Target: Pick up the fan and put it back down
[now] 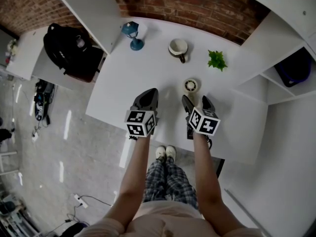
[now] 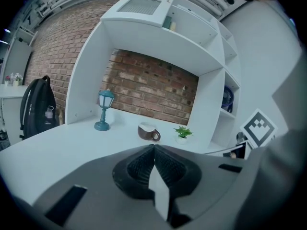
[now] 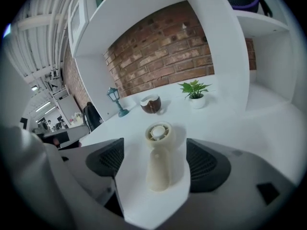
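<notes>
A small cream hand-held fan (image 1: 191,86) lies on the white desk (image 1: 128,78), its round head pointing away from me. In the right gripper view the fan (image 3: 159,169) runs lengthwise between the two jaws, with a clear gap on each side of its handle. My right gripper (image 1: 196,101) (image 3: 156,150) is open and low over the desk around the handle. To its left, my left gripper (image 1: 146,98) (image 2: 154,150) is shut with nothing in it, its pads pressed together.
At the back of the desk stand a blue lantern lamp (image 1: 132,33), a brown mug (image 1: 178,48) and a small potted plant (image 1: 217,60). White shelving (image 1: 276,43) rises on the right. A black backpack (image 1: 69,48) sits at the left.
</notes>
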### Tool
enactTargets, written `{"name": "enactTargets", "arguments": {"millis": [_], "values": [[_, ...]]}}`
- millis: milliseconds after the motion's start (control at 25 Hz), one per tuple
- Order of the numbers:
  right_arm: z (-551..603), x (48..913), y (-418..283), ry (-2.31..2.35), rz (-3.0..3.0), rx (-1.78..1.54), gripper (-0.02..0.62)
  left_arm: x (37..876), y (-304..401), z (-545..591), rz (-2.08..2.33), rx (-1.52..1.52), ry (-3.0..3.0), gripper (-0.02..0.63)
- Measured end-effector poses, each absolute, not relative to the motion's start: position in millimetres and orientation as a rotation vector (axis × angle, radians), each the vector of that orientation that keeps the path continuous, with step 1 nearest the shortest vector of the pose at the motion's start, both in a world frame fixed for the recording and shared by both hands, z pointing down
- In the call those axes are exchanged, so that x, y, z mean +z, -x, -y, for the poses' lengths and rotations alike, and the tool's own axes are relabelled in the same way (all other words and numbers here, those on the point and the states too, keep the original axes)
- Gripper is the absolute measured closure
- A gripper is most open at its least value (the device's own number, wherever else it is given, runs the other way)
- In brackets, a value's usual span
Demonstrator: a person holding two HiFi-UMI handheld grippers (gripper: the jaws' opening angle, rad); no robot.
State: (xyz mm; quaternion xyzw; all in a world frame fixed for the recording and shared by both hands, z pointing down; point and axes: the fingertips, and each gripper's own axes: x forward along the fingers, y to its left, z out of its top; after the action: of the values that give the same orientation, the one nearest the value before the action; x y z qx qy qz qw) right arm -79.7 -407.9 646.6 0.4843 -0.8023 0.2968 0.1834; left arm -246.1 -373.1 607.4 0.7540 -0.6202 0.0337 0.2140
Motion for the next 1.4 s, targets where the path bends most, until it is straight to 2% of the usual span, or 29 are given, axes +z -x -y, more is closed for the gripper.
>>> {"name": "enactTargets", "arguments": {"millis": [80,280,440,600,960,1400], "values": [[409.1,630.9,75.0,-1.394,2.307,0.805,0.206,601.0,245.8,370.5,1.723,0.09,-2.101,0.578],[405.4,577.9,57.8,-1.475,2.43,0.659,0.378,575.2,250.1,357.8,1.745,0.077,-2.125,0.578],[394.2,532.2,43.0,-1.527,2.501,0.53,0.487,544.0,257.2,341.0,1.763,0.052,-2.156,0.578],[380.0,490.9,22.8,-1.597,2.542,0.454,0.555,507.6,264.7,323.0,1.792,0.012,-2.187,0.578],[341.7,424.9,-7.7,-1.683,2.621,0.306,0.578,451.5,264.7,296.6,1.829,-0.049,-2.261,0.578],[312.3,402.8,-39.6,-1.762,2.627,0.223,0.58,421.1,262.0,272.3,1.845,-0.123,-2.296,0.578]]}}
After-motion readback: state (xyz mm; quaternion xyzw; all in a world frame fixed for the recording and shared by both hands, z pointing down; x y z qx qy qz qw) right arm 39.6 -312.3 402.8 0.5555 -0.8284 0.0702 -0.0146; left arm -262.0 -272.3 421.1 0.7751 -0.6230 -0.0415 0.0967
